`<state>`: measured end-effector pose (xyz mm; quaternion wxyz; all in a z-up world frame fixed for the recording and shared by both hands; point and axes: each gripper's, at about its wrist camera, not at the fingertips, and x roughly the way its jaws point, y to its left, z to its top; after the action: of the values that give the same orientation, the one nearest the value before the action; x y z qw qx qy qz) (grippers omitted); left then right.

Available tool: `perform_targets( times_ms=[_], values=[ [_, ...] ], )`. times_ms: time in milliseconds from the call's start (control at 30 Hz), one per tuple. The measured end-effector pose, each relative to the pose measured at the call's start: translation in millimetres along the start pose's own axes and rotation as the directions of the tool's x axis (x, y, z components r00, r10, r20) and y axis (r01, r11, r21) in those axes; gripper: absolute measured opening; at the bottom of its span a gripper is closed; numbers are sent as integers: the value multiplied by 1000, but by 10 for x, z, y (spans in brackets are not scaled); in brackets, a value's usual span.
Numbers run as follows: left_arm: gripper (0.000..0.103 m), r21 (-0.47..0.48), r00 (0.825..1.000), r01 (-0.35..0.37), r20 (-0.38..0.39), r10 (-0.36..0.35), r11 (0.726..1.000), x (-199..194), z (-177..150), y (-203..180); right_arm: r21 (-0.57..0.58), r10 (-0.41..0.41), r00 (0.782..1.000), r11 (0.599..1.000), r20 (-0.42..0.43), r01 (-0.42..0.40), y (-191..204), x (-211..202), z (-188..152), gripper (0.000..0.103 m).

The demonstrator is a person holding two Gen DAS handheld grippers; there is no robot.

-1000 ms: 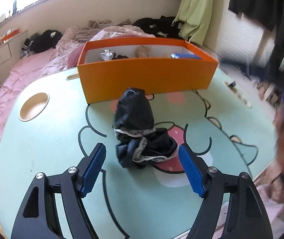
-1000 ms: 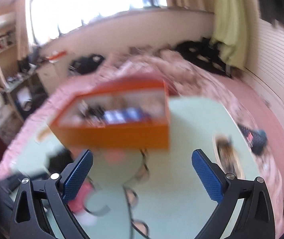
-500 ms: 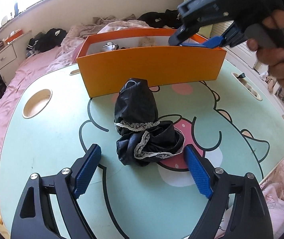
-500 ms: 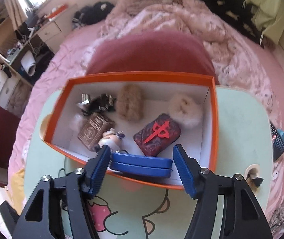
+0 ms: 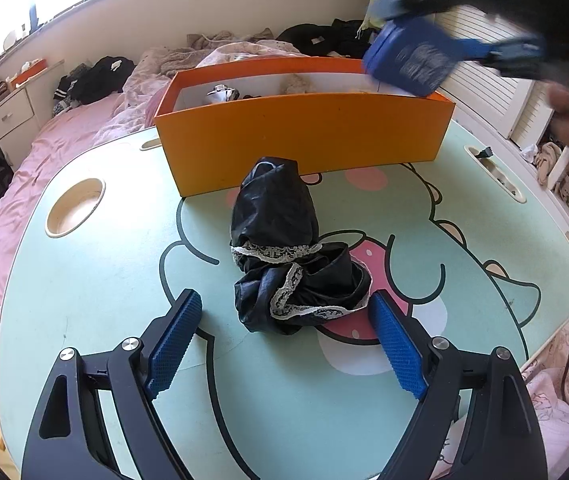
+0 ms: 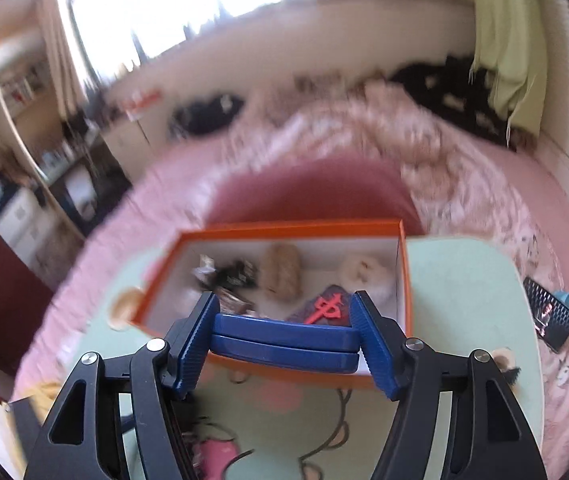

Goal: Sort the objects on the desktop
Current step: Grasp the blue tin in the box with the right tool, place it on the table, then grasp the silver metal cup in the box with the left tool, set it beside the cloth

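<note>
A mint cartoon table (image 5: 84, 300) fills the view. Left gripper (image 5: 284, 344) hovers low at six o'clock, jaws opening, straddling the black cloth (image 5: 284, 264). At one o'clock, right gripper (image 6: 284, 340) pinches the blue case (image 6: 284, 344); best released low inside the orange box (image 5: 304, 136).

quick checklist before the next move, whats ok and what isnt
1. Right claw grips the blue case: ok, both pads press its ends.
2. Case lifted above the orange box: ok.
3. Left claw open: ok, opening, nothing clamped.
4. Black cloth lined up between the left claw's pads: ok, right pad near its edge.
5. Cloth clear of the box: cannot tell, its far end is near or against the front wall.
6. Room in the box: ok, bare floor shows.
</note>
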<state>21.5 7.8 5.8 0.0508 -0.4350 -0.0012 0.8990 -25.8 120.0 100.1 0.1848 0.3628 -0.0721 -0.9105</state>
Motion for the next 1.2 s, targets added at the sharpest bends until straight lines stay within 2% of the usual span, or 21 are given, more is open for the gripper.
perform_targets(
  times_ms=[167,300,367,400,433,467,533,700,733,800,833,1000,1100,1200],
  values=[
    [89,-5,1000,-3,-2,3,1000,9,12,-8,-1,58,998,998,-21,-58,4,-145,-429,66],
    [89,-5,1000,-2,-2,2,1000,9,12,-13,-33,2,995,999,-95,-5,-27,108,-757,66],
    [89,-4,1000,-4,-2,4,1000,7,11,-20,-26,11,996,1000,-94,-14,-53,176,-856,65],
    [89,-5,1000,-4,-2,4,1000,7,10,-13,-30,2,995,1000,-102,-5,-52,195,-903,48],
    [89,-6,1000,-3,-2,3,1000,8,11,-12,-36,-9,994,999,-112,5,-51,214,-932,39],
    [89,-6,1000,-3,-2,3,1000,10,12,-10,-42,-20,992,999,-123,14,-53,232,-983,36],
    [89,-5,1000,-3,-1,3,1000,5,13,-10,-48,-14,988,999,-156,7,-62,295,-1124,36],
    [89,-6,1000,-2,-2,2,1000,14,21,-7,-28,8,994,1000,-105,-11,-122,220,-1111,42],
    [89,-6,1000,-1,-2,1,1000,13,23,-11,-12,17,998,1000,-68,-18,-145,149,-1097,45],
    [90,-5,1000,-3,-2,3,1000,15,21,-9,7,29,1000,1000,-9,-29,-170,5,-1089,60],
    [90,-5,1000,-2,-2,2,1000,14,21,-9,9,24,1000,1000,13,-24,-177,-64,-1098,63],
    [90,-18,1000,8,1,-8,1000,-9,23,39,1,-52,998,999,26,52,-214,-209,-1169,64],
    [90,-40,998,50,47,-48,998,-148,65,156,6,-74,997,997,28,74,-283,-255,-1237,64],
    [89,-47,996,33,82,-29,998,-284,183,290,18,-78,997,997,17,78,-335,-246,-1276,64]
  ],
)
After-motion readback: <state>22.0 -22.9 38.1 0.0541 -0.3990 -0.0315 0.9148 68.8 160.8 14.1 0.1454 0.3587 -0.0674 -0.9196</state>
